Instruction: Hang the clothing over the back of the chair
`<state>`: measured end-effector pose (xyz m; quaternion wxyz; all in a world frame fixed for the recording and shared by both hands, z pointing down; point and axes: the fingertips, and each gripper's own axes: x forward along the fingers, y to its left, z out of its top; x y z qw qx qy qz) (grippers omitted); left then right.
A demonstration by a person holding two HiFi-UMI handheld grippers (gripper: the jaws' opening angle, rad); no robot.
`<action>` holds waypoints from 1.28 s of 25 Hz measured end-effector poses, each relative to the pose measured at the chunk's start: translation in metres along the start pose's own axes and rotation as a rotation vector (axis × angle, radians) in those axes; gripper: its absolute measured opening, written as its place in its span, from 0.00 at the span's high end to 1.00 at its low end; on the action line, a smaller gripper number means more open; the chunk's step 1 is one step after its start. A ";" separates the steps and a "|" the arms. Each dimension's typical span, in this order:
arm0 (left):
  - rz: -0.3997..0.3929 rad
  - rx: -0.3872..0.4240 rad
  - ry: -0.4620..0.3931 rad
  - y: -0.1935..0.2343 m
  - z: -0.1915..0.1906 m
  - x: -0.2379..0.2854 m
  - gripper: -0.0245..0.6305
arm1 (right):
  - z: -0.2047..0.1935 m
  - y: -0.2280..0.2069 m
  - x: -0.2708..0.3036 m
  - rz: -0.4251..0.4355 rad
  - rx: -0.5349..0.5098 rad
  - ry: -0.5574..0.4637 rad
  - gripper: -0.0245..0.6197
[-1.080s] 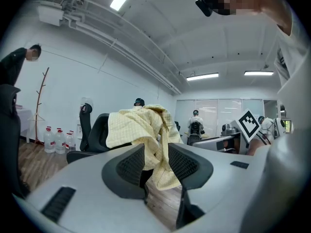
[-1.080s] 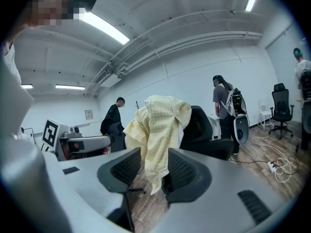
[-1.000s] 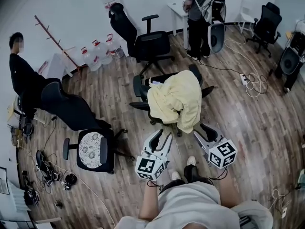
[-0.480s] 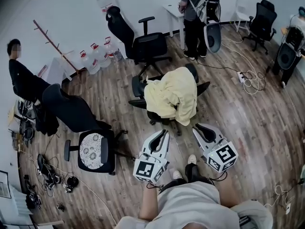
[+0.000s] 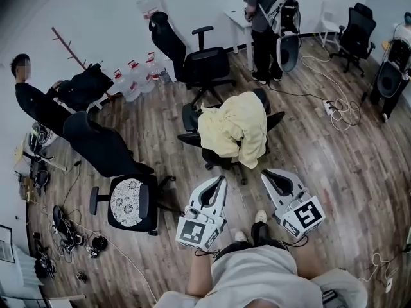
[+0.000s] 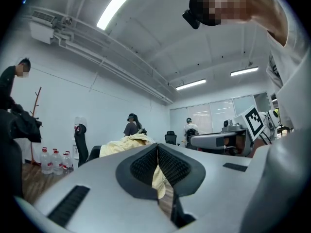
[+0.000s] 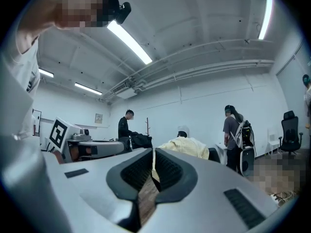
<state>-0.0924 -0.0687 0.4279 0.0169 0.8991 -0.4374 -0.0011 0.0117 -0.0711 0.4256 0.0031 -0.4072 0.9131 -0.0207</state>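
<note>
A pale yellow garment (image 5: 236, 128) lies draped over the back and seat of a black office chair (image 5: 192, 117) in the middle of the wooden floor. In the left gripper view the yellow garment (image 6: 127, 143) shows just beyond the jaws, and the right gripper view has the yellow garment (image 7: 187, 146) ahead as well. My left gripper (image 5: 219, 182) and right gripper (image 5: 270, 174) hover side by side in front of the chair, apart from the cloth. Both have just been closing and now stand shut with nothing between the pads.
A black chair with a patterned seat cushion (image 5: 128, 202) stands to the left, another black chair (image 5: 196, 59) behind. One person (image 5: 263, 18) stands at a white desk, another person (image 5: 32, 101) at far left holds a dark garment (image 5: 82, 87). Water bottles (image 5: 131, 76) and cables (image 5: 340, 111) lie about.
Both grippers' jaws went from wide open to shut, empty, and drew back a little from the chair. The person at far left now holds up a dark garment.
</note>
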 end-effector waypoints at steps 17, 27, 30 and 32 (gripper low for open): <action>-0.004 -0.004 0.013 -0.006 -0.004 0.000 0.93 | -0.006 0.004 -0.004 0.012 -0.001 0.026 0.93; -0.002 -0.016 0.022 -0.005 -0.009 0.008 0.93 | -0.012 0.001 -0.002 0.020 0.011 0.036 0.93; -0.004 -0.019 0.023 -0.004 -0.009 0.012 0.93 | -0.010 -0.001 0.001 0.020 0.012 0.037 0.93; -0.007 -0.021 0.023 -0.003 -0.009 0.015 0.93 | -0.010 -0.003 0.003 0.020 0.012 0.036 0.93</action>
